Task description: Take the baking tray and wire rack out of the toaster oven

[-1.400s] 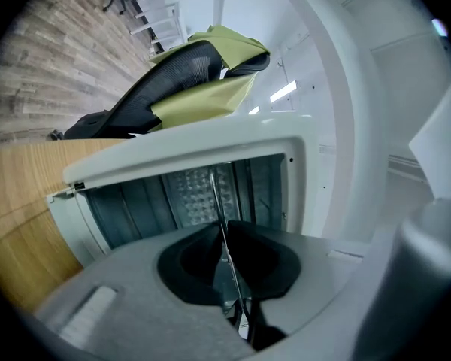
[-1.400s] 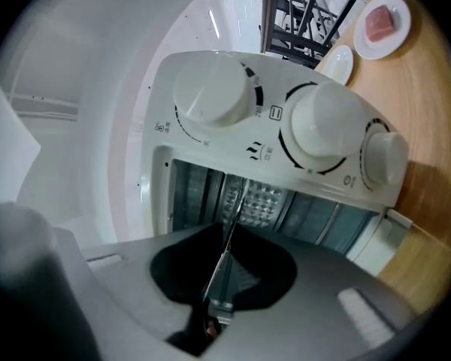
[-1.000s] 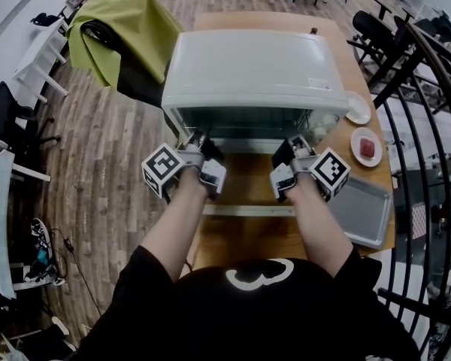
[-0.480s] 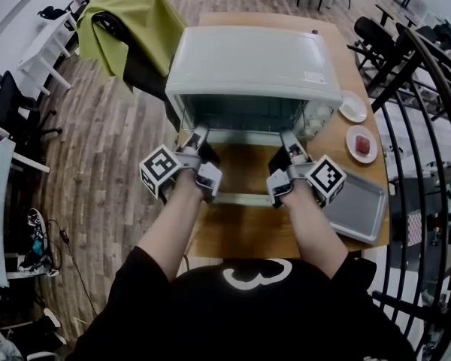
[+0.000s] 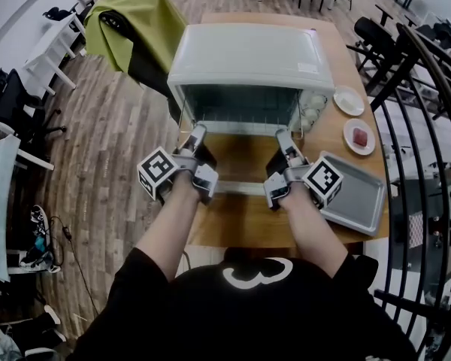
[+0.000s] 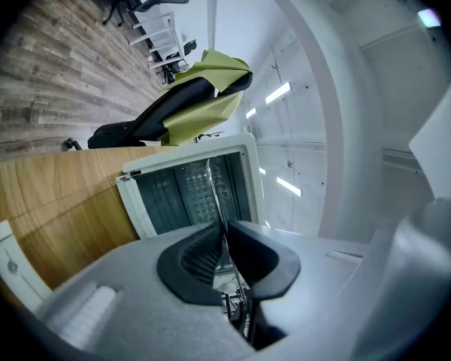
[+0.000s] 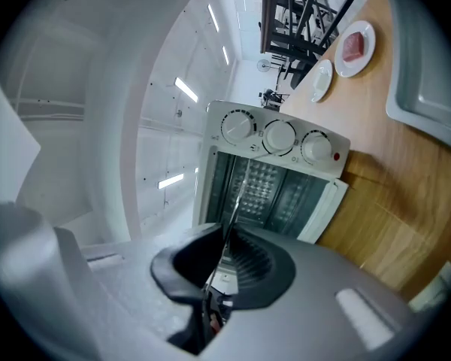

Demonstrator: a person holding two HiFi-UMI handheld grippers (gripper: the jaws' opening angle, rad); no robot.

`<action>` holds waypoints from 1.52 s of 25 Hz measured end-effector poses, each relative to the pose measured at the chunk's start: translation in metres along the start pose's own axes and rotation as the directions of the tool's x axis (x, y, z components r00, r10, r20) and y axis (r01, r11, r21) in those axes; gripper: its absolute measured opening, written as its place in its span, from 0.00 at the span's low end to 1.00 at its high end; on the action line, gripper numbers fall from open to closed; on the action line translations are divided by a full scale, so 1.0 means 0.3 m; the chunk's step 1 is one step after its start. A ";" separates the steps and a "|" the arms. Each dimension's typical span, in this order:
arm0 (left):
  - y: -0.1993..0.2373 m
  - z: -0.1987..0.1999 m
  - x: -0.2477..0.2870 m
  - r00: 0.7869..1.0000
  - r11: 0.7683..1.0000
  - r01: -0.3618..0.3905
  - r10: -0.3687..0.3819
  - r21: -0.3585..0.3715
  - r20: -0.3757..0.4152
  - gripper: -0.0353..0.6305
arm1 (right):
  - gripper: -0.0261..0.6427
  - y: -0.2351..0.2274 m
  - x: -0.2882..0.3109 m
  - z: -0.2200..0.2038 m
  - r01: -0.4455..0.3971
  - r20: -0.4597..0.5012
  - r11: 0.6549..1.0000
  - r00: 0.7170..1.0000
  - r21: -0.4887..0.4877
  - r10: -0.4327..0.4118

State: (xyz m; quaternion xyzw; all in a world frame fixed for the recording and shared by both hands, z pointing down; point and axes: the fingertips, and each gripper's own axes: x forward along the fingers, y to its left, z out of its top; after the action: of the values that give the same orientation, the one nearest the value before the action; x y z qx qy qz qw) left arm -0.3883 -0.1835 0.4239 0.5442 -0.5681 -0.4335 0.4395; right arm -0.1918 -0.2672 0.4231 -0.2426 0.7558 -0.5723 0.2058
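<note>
The white toaster oven (image 5: 249,59) stands on the wooden table (image 5: 233,228) with its glass door (image 5: 240,164) folded down toward me. The wire rack (image 6: 213,190) shows as a thin edge-on metal line in both gripper views, running back to the oven mouth. My left gripper (image 5: 198,134) is shut on its left edge and my right gripper (image 5: 283,138) on its right edge (image 7: 237,201), both pointing level at the oven. The grey baking tray (image 5: 355,200) lies on the table right of the door, beside my right gripper.
Two small plates sit at the table's right edge, a white one (image 5: 349,100) and one with something red (image 5: 358,136). A chair draped in green cloth (image 5: 135,21) stands left of the oven. A black railing (image 5: 428,126) runs along the right.
Both grippers have drawn back from the oven mouth toward me, over the open door, with the rack still pinched between their jaws.
</note>
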 end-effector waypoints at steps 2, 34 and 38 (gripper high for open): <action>-0.009 -0.007 -0.021 1.000 1.000 -0.001 0.001 0.001 0.003 0.10 | 0.08 0.010 -0.020 -0.008 0.001 -0.005 1.000 1.000 0.000 -0.001; -0.099 -0.459 -0.506 1.000 0.997 -0.018 0.017 0.074 0.020 0.11 | 0.09 0.044 -0.648 -0.080 -0.026 -0.070 0.998 0.997 -0.060 0.022; -0.126 -0.590 -0.475 1.000 0.997 -0.008 0.010 0.080 -0.029 0.11 | 0.09 0.016 -0.760 0.011 -0.020 -0.025 0.998 1.000 -0.064 0.019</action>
State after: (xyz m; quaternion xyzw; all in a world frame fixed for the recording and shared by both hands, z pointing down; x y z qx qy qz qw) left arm -0.2044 -0.0447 0.4254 0.5649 -0.5809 -0.4005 0.4278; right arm -0.0088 -0.1313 0.4252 -0.2347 0.7786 -0.5486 0.1942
